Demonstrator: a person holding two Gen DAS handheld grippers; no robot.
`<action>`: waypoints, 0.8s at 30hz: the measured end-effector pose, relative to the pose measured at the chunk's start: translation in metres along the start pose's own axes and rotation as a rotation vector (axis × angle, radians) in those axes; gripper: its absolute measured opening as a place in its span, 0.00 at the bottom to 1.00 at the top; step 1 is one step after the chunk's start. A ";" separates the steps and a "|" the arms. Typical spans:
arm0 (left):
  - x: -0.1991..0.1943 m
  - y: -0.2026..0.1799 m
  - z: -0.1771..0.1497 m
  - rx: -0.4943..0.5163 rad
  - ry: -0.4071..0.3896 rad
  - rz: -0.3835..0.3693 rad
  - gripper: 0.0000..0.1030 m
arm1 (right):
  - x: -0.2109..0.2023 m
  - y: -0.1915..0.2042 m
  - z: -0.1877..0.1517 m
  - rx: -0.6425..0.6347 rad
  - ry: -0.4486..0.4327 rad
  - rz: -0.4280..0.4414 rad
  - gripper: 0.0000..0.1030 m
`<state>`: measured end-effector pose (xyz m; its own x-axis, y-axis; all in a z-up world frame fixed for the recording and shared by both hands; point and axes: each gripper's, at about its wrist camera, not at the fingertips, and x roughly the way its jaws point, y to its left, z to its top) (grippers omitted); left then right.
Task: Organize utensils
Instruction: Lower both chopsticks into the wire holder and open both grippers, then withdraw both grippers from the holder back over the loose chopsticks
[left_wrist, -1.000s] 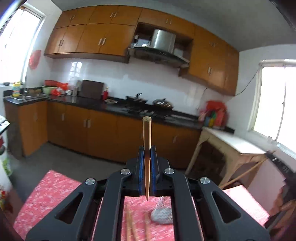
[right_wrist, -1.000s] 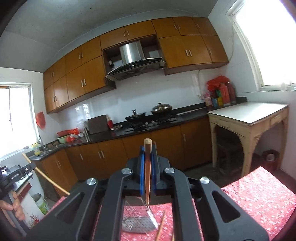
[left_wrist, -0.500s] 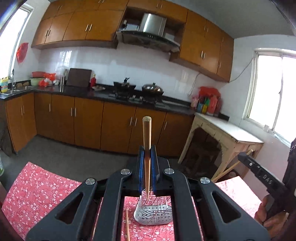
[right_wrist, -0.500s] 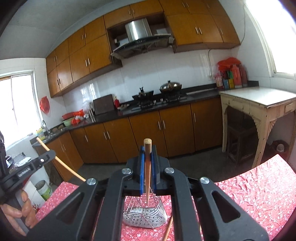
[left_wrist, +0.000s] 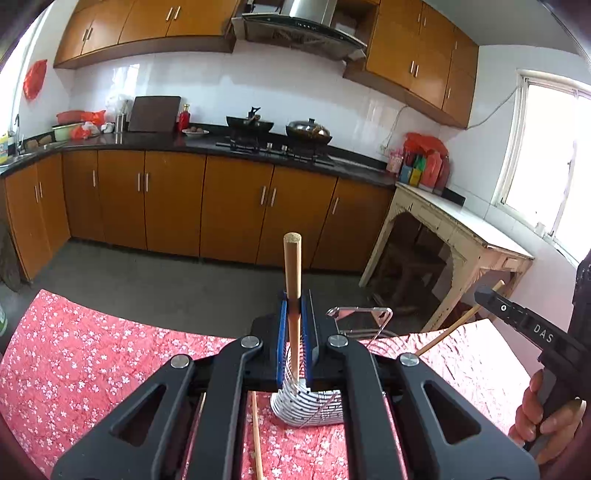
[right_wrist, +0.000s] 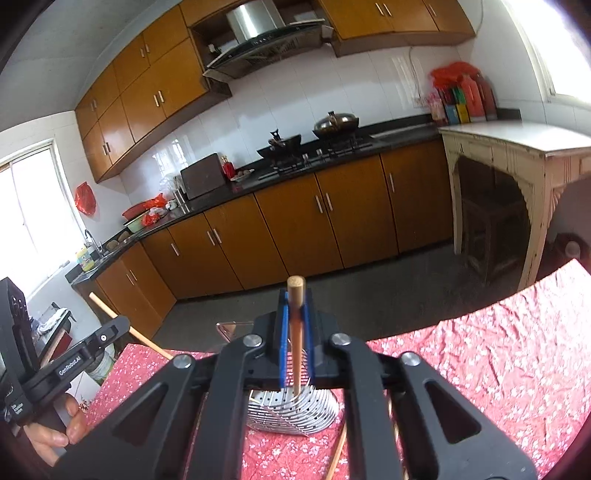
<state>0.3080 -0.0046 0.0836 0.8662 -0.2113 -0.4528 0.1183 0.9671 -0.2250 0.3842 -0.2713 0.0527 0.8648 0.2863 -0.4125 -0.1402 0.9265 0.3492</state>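
Right now your left tool is clamped on an upright chopstick, and your right tool pinches another chopstick. Both tips hang over the wire utensil basket standing on the red-clothed bench, with loose chopsticks beside it.

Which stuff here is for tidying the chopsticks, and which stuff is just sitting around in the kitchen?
For the job:
- left gripper, shut on a chopstick
- right gripper, shut on a chopstick
- metal holder on the red tablecloth
- loose chopsticks beside it

Just sitting around:
- pots on the stove
- bottles on the counter
- old white table
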 end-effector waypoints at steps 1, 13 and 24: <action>-0.001 0.000 0.000 -0.003 0.002 0.003 0.07 | 0.000 -0.001 -0.001 0.003 0.000 -0.003 0.12; -0.036 0.012 0.007 -0.023 -0.067 0.052 0.44 | -0.041 -0.011 -0.001 -0.006 -0.092 -0.068 0.42; -0.088 0.048 -0.025 -0.001 -0.113 0.150 0.45 | -0.095 -0.048 -0.050 0.002 -0.061 -0.188 0.43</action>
<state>0.2254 0.0574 0.0910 0.9232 -0.0472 -0.3814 -0.0168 0.9865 -0.1629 0.2852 -0.3311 0.0330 0.9032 0.0934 -0.4189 0.0271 0.9617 0.2729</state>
